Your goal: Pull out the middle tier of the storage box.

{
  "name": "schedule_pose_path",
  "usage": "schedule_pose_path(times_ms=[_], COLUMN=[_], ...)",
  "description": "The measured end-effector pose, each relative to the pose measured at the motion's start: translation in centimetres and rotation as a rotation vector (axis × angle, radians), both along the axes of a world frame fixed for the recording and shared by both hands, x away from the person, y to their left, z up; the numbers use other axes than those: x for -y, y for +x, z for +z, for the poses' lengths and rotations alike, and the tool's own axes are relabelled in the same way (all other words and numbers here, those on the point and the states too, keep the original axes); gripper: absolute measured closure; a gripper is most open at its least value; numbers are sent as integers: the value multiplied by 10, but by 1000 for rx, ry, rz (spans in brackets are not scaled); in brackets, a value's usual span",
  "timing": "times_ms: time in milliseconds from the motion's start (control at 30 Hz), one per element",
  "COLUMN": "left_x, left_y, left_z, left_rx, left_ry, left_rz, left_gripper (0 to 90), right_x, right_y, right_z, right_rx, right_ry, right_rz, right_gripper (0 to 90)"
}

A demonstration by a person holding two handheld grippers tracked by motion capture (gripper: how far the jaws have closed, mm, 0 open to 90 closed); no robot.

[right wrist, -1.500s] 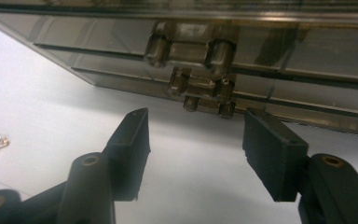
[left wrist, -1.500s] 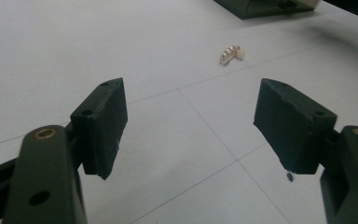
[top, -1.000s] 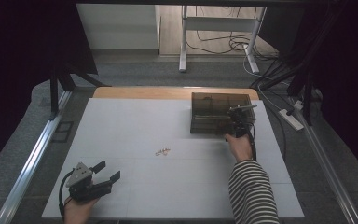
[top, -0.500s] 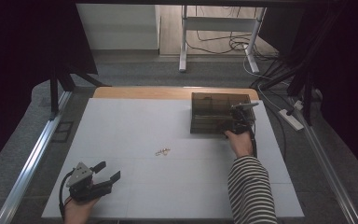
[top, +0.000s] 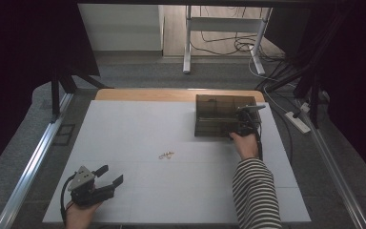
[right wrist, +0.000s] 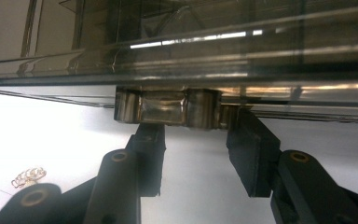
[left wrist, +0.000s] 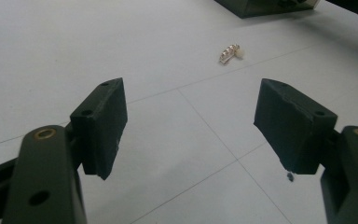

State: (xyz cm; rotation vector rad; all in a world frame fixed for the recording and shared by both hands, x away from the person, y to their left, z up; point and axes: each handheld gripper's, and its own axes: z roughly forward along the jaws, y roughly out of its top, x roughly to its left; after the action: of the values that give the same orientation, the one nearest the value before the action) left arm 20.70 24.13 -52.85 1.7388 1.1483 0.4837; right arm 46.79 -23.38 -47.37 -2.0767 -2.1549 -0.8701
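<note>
**Smoky plastic box, latch side facing the person**

The thing in play is a dark, see-through organizer box (top: 221, 116) sitting flat on the white table, up around 1 o'clock from the table's middle. It's rectangular, with divider walls splitting the inside into compartments. On the right gripper view you can see its small clear latch tab (right wrist: 168, 108) sticking out from the near front edge, low down by the tabletop.

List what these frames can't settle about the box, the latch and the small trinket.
- Box contents: high view, dark tinted walls hide them.
- Latch contact: right gripper view, right tool tips sit at it; pressing or not, unclear.
- Trinket: left gripper view, too small to identify.
- Left tool: open, holding nothing.
</note>
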Motion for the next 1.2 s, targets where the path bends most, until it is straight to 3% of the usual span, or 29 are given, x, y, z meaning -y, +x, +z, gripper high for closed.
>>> schedule_pose_path(times_ms=[467, 1200], left_x=[1, 3], left_y=[0, 1], left_z=[0, 0], left_rx=[-1, -3], left_ry=[5, 14], left_rz=[-4, -6], left_gripper=[260, 261], right_x=[0, 6], right_y=[-2, -21], right_z=[1, -2], right_rx=[-3, 20], right_ry=[-6, 19], right_rz=[11, 42], right_gripper=[592, 593])
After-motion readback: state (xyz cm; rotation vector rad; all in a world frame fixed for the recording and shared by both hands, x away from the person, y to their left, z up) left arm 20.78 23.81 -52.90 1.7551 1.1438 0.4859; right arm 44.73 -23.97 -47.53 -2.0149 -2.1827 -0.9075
